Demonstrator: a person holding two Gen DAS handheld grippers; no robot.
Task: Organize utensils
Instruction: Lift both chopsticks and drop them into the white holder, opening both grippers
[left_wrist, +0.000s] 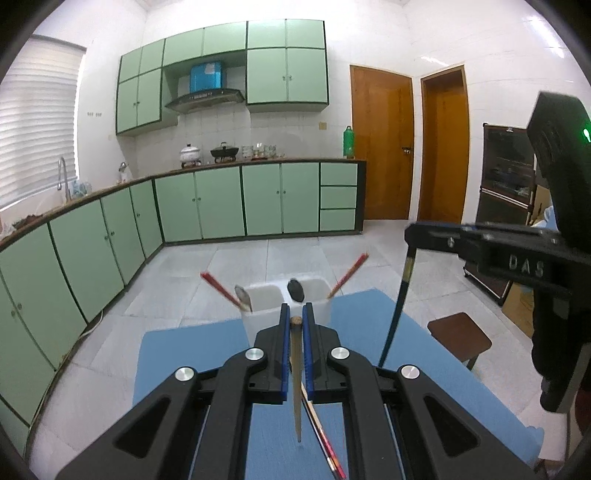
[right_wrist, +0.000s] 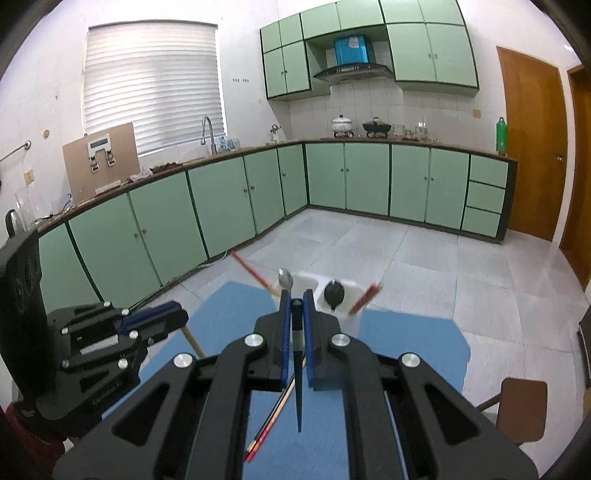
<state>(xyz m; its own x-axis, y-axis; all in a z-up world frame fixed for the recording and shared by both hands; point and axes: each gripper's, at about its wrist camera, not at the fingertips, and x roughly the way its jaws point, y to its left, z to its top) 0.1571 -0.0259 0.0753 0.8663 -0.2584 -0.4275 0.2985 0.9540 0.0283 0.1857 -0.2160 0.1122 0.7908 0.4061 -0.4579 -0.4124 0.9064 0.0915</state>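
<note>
My left gripper (left_wrist: 295, 317) is shut on a light wooden chopstick (left_wrist: 296, 384) that hangs tip down over the blue mat (left_wrist: 192, 354). My right gripper (right_wrist: 295, 301) is shut on a dark chopstick (right_wrist: 298, 384), also hanging tip down; it shows in the left wrist view (left_wrist: 397, 314) too. A white two-compartment holder (left_wrist: 266, 295) stands at the mat's far edge, holding red chopsticks (left_wrist: 218, 286), a metal spoon (left_wrist: 243, 297) and a black spoon (left_wrist: 295, 290). A red-tipped chopstick (right_wrist: 273, 417) lies on the mat below the grippers.
The mat covers a table in a kitchen with green cabinets (left_wrist: 221, 203). A brown stool (left_wrist: 460, 339) stands on the tiled floor to the right. Wooden doors (left_wrist: 382, 147) are at the back right.
</note>
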